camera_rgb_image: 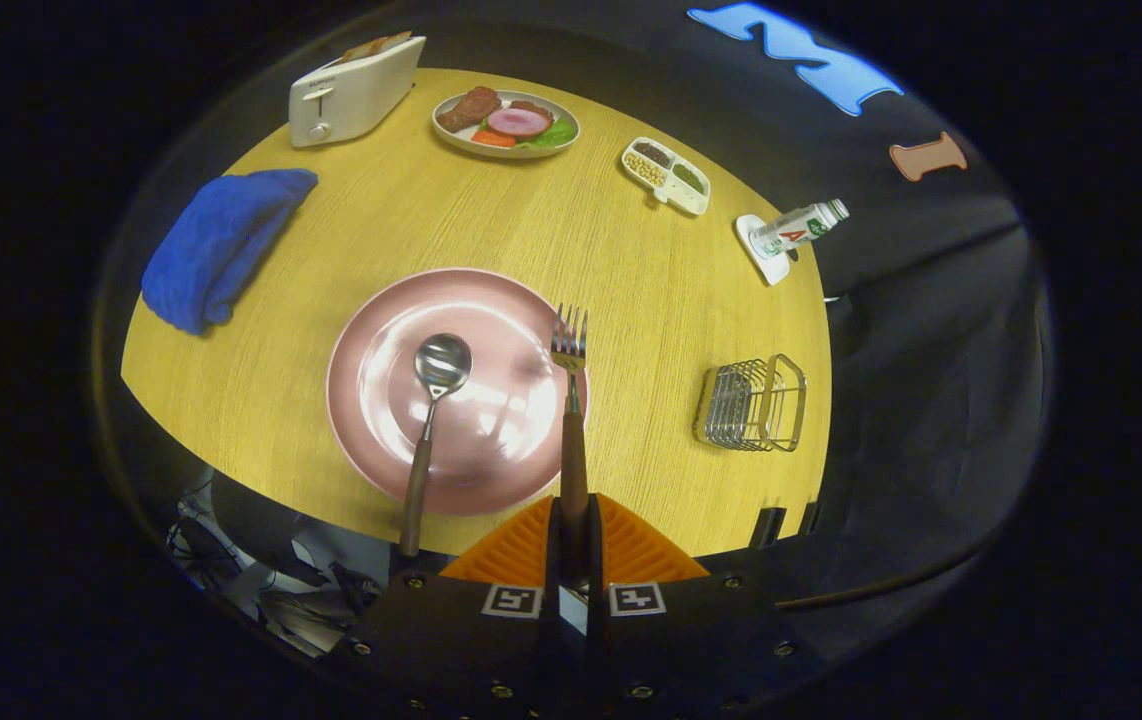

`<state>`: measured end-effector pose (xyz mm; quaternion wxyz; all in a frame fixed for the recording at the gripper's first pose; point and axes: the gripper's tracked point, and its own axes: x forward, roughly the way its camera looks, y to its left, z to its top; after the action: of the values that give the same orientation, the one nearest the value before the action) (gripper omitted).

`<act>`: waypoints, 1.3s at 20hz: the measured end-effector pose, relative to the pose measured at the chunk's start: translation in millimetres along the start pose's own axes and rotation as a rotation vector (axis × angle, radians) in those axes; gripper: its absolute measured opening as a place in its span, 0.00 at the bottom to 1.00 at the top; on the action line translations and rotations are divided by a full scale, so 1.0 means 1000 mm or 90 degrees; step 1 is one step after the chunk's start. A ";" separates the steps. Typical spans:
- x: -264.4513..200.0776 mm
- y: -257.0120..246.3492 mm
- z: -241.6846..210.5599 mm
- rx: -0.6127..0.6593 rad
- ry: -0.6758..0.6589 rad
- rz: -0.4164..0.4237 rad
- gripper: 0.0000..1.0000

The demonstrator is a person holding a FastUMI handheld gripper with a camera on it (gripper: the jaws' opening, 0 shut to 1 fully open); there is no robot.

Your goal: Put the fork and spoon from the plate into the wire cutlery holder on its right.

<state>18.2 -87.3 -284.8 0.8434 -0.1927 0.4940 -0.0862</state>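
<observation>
Gripper view over a round, pale-wood worktop [551, 250] set against the black cloth wall of a booth. The tongs [572, 545] are closed tight on the brown handle of a fork [571, 400], both orange fingers [521, 550] pressing it from either side. The fork points straight ahead of the fingers, its tines over the right rim of a pink plate [381, 400]; whether it touches the plate cannot be told.

A spoon [431, 420] lies on the plate just left of the fork, bowl near the plate's middle and brown handle reaching back past the near rim and over the worktop's edge. The wire cutlery holder [753, 403] stands on the worktop to the right of the plate, well apart from it and near the worktop's right edge.

Beyond the plate, at the far side of the worktop, sit a white toaster [351, 95] with bread in its slots, a plate of food [506, 123] with meat and greens, and a white divided tray [666, 175] holding beans and grains. A small bottle [799, 227] lies tilted on a white coaster [761, 250] at the far right edge. A folded blue cloth [221, 245] rests on the left side.

Below the worktop's near edge, tangled cables [231, 560] and dark equipment show on the floor.
</observation>
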 end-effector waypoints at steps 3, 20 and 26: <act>-0.008 -0.017 0.004 0.037 -0.006 -0.009 0.11; 0.019 -0.156 -0.027 0.232 0.060 -0.088 0.10; 0.043 -0.167 -0.028 0.242 0.095 -0.069 0.10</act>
<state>22.5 -261.1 -263.0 0.8197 -0.0494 0.5192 -0.2369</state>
